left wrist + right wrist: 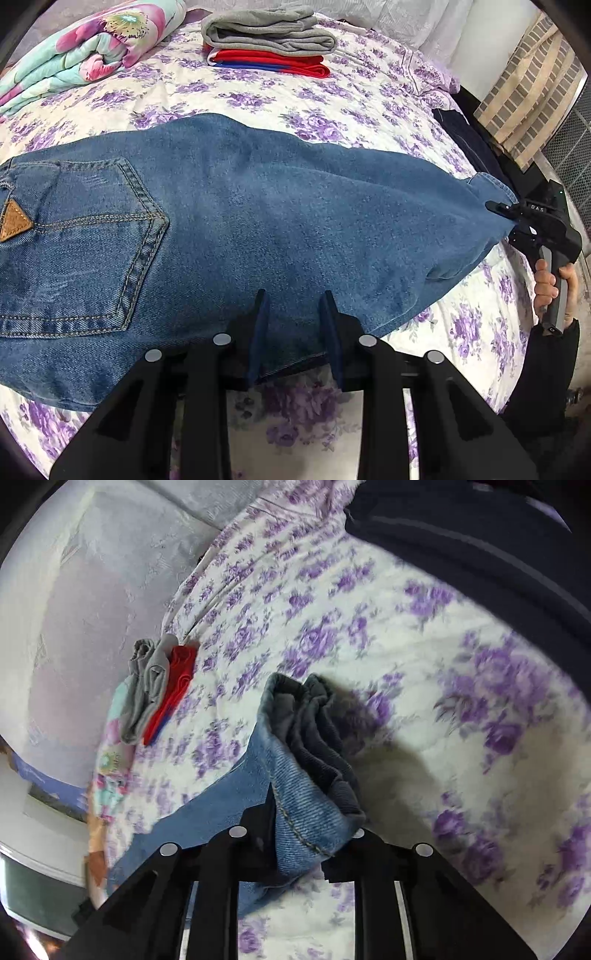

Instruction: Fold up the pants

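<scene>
Blue jeans [236, 221] lie stretched across the floral bed, back pocket with a brown triangle patch at the left. My left gripper [295, 325] sits at the near edge of the jeans, its fingers closed on the denim hem between them. My right gripper [506, 218] shows at the far right in the left wrist view, shut on the leg cuffs and pulling them taut. In the right wrist view the bunched cuffs [310, 768] stand up between the fingers of my right gripper [314, 834], lifted over the bed.
A folded stack of grey and red-blue clothes [269, 40] sits at the back of the bed [332, 110]. A rolled floral blanket [85, 51] lies at the back left. A dark garment [465, 140] lies at the right bed edge, near a brick-pattern wall.
</scene>
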`<state>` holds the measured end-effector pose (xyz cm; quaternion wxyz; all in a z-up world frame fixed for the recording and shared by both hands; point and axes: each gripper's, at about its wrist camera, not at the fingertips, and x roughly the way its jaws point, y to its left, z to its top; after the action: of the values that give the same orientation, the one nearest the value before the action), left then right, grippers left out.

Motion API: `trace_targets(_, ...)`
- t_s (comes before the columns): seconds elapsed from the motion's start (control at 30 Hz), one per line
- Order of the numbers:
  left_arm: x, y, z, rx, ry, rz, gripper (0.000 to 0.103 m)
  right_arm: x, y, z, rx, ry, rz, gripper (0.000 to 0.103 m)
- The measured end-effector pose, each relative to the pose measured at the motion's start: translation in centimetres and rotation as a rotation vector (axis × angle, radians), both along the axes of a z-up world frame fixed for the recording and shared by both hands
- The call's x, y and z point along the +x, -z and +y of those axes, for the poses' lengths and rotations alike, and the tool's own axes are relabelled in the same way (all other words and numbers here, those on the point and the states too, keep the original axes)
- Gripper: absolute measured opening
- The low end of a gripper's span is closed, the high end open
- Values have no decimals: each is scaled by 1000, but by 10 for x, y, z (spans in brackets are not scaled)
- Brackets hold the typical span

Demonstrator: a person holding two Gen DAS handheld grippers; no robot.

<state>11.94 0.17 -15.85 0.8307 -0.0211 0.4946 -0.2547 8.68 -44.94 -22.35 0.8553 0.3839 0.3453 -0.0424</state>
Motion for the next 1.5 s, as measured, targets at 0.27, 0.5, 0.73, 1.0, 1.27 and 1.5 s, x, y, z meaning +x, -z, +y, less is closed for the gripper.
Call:
trace_targets(0.27,0,-20,-32,47,51,33,28,4,14,6,-126,-27,13,20)
trace_targets(0.5,11,-45,-145,49,236,18,28,4,13,4,-136,-45,5,21)
trace_targets(0.73,19,-8,-218,141,265,-11,32,6,15,3,-143,-64,-12,22)
trace_targets(1.0,12,-9,-213,117,240,-61,32,7,13,5,-150,-59,-6,24)
trace_targets(1.27,-2,-50,-132,-37,165,-55,32,-3,-28,22,-224,-13,-9,20)
trace_targets(1.5,-1,-64,21,1,-117,-61,33,-11,-76,60,-353,-2,-72,19)
